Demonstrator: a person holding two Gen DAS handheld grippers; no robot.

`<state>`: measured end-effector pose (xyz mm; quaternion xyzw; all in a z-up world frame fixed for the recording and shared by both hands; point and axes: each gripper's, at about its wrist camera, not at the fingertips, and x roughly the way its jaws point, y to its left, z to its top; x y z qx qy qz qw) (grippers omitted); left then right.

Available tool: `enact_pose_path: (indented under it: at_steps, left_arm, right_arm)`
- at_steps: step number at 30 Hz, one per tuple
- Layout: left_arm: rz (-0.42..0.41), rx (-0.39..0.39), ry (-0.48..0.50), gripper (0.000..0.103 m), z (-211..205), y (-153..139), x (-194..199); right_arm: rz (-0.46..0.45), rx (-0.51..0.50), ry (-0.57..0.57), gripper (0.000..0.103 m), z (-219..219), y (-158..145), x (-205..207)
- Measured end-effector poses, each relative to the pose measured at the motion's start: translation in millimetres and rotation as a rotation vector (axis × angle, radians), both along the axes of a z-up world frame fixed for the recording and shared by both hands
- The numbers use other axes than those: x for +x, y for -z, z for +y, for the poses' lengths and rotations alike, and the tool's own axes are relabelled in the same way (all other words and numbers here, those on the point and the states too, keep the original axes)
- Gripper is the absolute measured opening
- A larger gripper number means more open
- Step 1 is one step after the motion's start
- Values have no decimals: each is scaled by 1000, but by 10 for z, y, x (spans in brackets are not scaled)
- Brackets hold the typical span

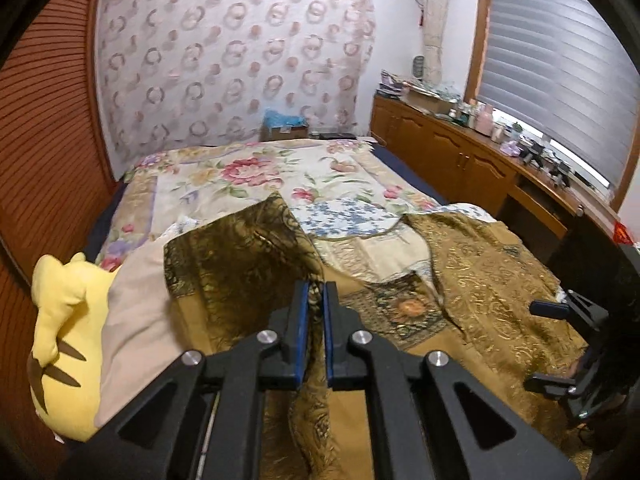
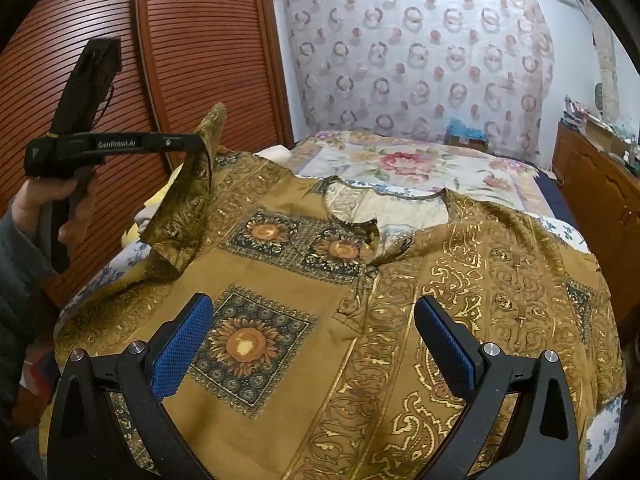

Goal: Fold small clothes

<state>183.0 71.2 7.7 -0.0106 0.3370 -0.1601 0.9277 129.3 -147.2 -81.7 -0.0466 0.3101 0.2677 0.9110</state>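
Note:
A gold-brown patterned shirt (image 2: 320, 320) with sunflower squares lies spread on the bed, collar toward the far side. My left gripper (image 1: 316, 296) is shut on the shirt's left sleeve (image 1: 240, 248) and holds it lifted above the bed. The right wrist view shows the left gripper (image 2: 196, 140) at the left with the sleeve (image 2: 188, 200) hanging from it. My right gripper (image 2: 316, 340) is open and empty, hovering just above the shirt's front. It also shows at the right edge of the left wrist view (image 1: 568, 320).
The bed has a floral quilt (image 1: 248, 172). A yellow plush toy (image 1: 64, 320) lies at the bed's left side. A wooden slatted wardrobe (image 2: 180, 40) stands on the left. A cluttered wooden cabinet (image 1: 460, 148) runs along the right under a window.

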Motion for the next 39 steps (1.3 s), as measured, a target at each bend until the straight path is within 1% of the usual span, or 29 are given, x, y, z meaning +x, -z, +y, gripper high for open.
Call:
enact_pose_path:
  at_steps: [1,4,5,10,15,19,23,27,31,34,39]
  left_arm:
    - [-1,0,10,4,-16,-18,-17]
    - [-20,30,3,13,-9,-39,-97]
    - [-24,35,0,14,-14,-45,-121]
    - [-36,33,-33,17,102,-32,-290]
    - [-38,48,-58,19,191,61,-482]
    - [-41,55,-74,19,165,169,-637]
    - [-38,46,-77,20,80,284,-737]
    - [-33,40,-76,20,-49,400,-807]
    - [-14,55,-67,20,-224,532,-803]
    - [3,60,-56,20,-344,612,-771]
    - [6,55,-48,20,-516,671,-736]
  right_arm:
    - [-3,-5,1,102,1,-7,3]
    - [-11,-12,-10,102,9,-32,20]
    - [-13,-16,-12,101,18,-38,30]
    - [-25,-24,-25,100,74,-90,73]
    - [-30,-24,-33,99,106,-109,86]
    - [-31,-25,-33,98,109,-113,88]
    - [-43,-37,-20,98,58,-115,59]
    - [-39,-38,9,97,-86,-107,73]
    - [-38,-51,49,97,-285,-86,64]
    - [-34,-67,86,92,-506,-59,61]
    - [-28,-96,166,87,-957,-43,64]
